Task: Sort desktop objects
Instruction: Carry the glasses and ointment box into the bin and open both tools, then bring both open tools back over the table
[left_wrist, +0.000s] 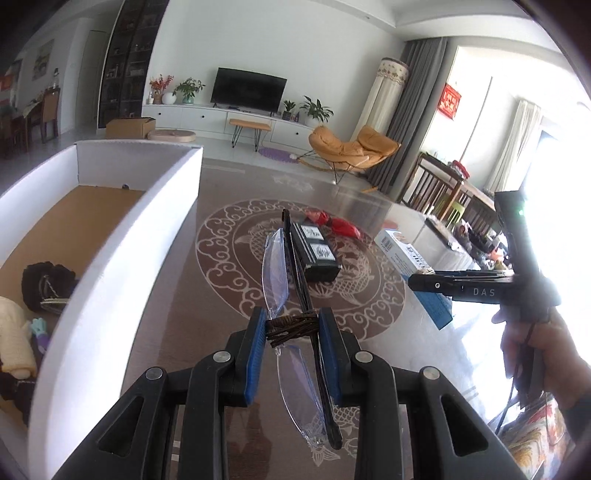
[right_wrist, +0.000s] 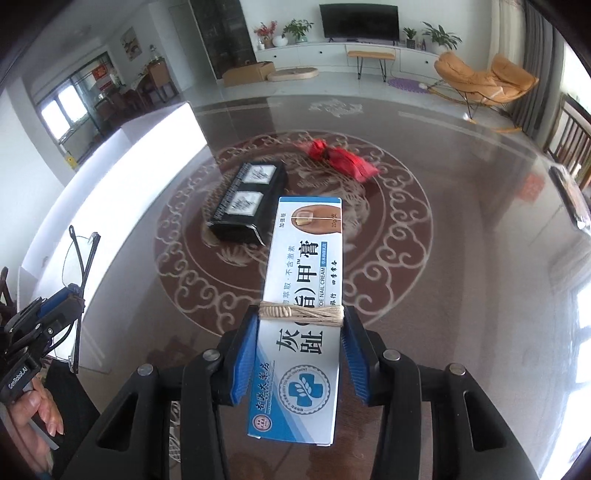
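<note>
My left gripper (left_wrist: 291, 325) is shut on folded clear-lens glasses (left_wrist: 275, 273) with thin dark arms, held above the glass table; the blue pads press on the frame's middle. In the right wrist view the same glasses (right_wrist: 79, 258) stick up from the left gripper (right_wrist: 62, 299) at the far left. My right gripper (right_wrist: 301, 317) is shut on a long white-and-blue nail cream box (right_wrist: 306, 258), its pads against the box's two long sides. That box (left_wrist: 406, 254) and the right gripper (left_wrist: 443, 284) also show at the right of the left wrist view.
A black box with two white labels (right_wrist: 247, 199) and a red pouch (right_wrist: 340, 157) lie on the patterned glass table (right_wrist: 424, 277). A large white-walled bin (left_wrist: 110, 258) stands at the left, holding a black item (left_wrist: 44, 284) and a cream soft toy (left_wrist: 13, 332).
</note>
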